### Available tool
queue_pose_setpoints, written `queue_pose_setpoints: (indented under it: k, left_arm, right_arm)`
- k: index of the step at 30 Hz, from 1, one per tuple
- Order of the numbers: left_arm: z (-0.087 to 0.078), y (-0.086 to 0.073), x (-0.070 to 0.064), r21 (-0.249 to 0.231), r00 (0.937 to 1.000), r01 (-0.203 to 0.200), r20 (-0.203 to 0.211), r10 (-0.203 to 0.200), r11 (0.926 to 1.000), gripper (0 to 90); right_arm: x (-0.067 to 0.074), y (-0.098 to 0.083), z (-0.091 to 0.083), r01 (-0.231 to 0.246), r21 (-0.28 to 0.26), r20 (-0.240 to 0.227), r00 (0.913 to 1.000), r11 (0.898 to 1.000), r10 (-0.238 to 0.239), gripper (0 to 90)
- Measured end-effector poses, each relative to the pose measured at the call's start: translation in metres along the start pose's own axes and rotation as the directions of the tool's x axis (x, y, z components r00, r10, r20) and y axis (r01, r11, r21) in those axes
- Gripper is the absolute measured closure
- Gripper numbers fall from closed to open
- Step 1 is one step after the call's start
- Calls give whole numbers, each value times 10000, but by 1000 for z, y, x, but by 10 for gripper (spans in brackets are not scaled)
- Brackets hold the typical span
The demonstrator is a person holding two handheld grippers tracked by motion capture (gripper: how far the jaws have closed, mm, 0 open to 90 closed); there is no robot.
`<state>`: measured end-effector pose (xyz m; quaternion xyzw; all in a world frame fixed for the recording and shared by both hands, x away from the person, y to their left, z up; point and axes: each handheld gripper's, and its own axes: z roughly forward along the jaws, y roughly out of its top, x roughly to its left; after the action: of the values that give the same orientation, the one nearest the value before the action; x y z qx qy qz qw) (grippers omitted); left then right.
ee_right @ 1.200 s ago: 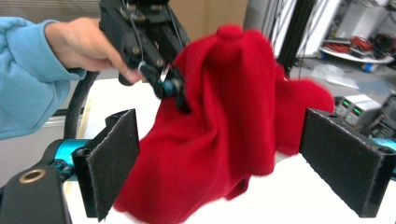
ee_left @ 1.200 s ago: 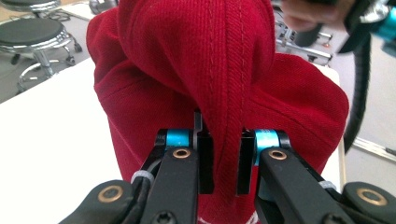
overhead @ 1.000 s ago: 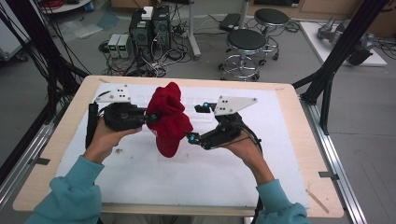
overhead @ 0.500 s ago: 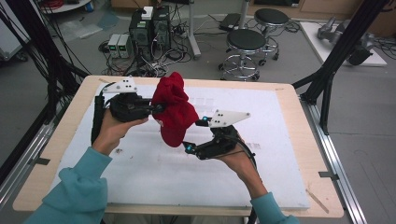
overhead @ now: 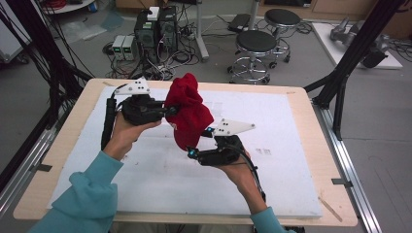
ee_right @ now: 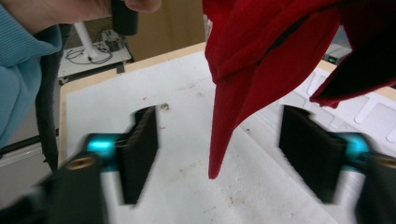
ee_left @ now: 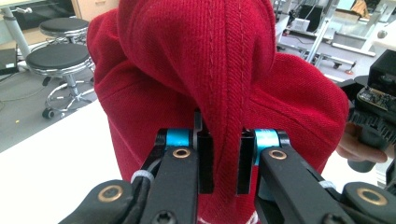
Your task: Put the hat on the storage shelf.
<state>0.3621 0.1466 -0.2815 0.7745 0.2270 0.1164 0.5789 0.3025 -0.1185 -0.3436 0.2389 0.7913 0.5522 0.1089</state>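
Red cloth (overhead: 190, 110) hangs in the air over the table (overhead: 301, 92), above the white mat (overhead: 272, 194), at about 11 o'clock from the table centre. Left tongs (overhead: 168, 110) come in from 9 o'clock of the cloth and are clamped on it; in the left gripper view the left tongs (ee_left: 223, 161) pinch a stitched fold of the red cloth (ee_left: 219, 79) between the two black jaws, with only that fold between them. The cloth rises in a hump above the grip and drapes down below it, off the mat. Right tongs (overhead: 194, 150) sit at 6 o'clock of the cloth, just under its lower edge, held by the right hand (overhead: 235, 167). In the right gripper view the right tongs (ee_right: 229, 154) stand wide apart, blurred, and a pointed corner of the red cloth (ee_right: 261, 51) hangs down between the jaws, touching neither one. The white mat (ee_right: 187, 186) shows small dirt specks below that corner. Left hand (overhead: 124, 133) wraps the left gripper body, teal sleeve (overhead: 82, 199) coming in from 7 o'clock. Grey plates top both grippers. Beyond the table at 12 o'clock, two round stools (overhead: 255, 46) and computer boxes (overhead: 155, 31) with cables on the floor.
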Motion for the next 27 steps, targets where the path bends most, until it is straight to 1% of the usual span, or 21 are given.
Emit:
queue_pose_setpoints:
  k: [1,2,3,4,5,6,7,8,9,10,11,13,14,15,16,17,19,21,22,27]
  left_arm:
    - [0,0,0,-29,10000,0,22,0,10000,841]
    - [0,0,-1,-41,10000,37,26,-37,10000,841]
    - [0,0,-1,-26,10000,18,40,-18,10000,840]
    - [1,0,-2,-11,10000,8,35,-8,10000,840]
    - [1,0,-2,-10,10000,-8,47,8,10000,840]
    - [1,0,-2,-24,10000,-29,55,29,10000,840]
    - [1,0,-3,-32,9999,-33,96,33,10000,840]
    - [2,0,-3,-24,9999,-18,115,19,10000,840]
    - [2,0,-4,3,9999,-41,159,41,10000,840]
    - [3,0,-4,21,9998,-51,168,51,10000,840]
    - [4,0,-5,24,9998,-61,177,61,10000,840]
    - [5,-1,-6,52,9998,-79,168,78,10000,840]
    - [5,-1,-5,82,9998,-91,158,90,9999,840]
    - [5,-1,-5,109,9998,-52,172,50,9999,839]
    - [6,-2,-5,132,9999,-31,166,28,9999,839]
    - [6,-2,-4,136,9999,-24,170,22,9999,839]
    - [6,-2,-4,108,9999,-43,160,42,9999,837]
    - [5,-2,-3,54,9998,-10,188,9,10000,833]
    - [5,-2,-3,58,9998,27,195,-28,10000,831]
    - [8,-3,-3,336,9997,-41,224,34,9994,816]
  right_arm:
    - [0,-1,1,-169,87,114,9998,9998,168,418]
    - [0,-1,1,-169,87,114,9998,9998,168,418]
    - [-1,-2,3,-422,224,155,9990,9989,419,457]
    - [-1,-2,3,-422,224,155,9990,9989,419,457]
    - [-3,-2,4,-518,467,-246,9983,9976,530,560]
    - [-2,-2,4,-562,515,-148,9983,9971,570,580]
    - [-1,-2,4,-466,491,-14,9989,9977,467,614]
    - [-1,-2,4,-466,491,-14,9989,9977,467,614]
    - [-1,-2,4,-403,486,-120,9991,9980,410,649]
    - [-2,-2,5,-514,452,-274,9982,9977,527,700]
    - [-3,-2,5,-692,393,-297,9971,9968,704,743]
    - [-3,-2,5,-681,341,-285,9972,9971,691,816]
    - [-3,-2,5,-652,336,-321,9973,9973,662,837]
    - [-2,-2,5,-695,381,-223,9973,9969,704,841]
    - [-2,-2,5,-629,402,-198,9978,9972,637,843]
    - [-3,-2,5,-671,404,-184,9975,9969,679,845]
    - [-3,-3,5,-676,382,-167,9975,9970,682,847]
    - [-3,-2,5,-573,303,-96,9983,9979,576,849]
    - [-3,-2,5,-609,276,-110,9981,9978,612,849]
    - [-3,-10,6,-596,40,-140,9981,9982,596,849]
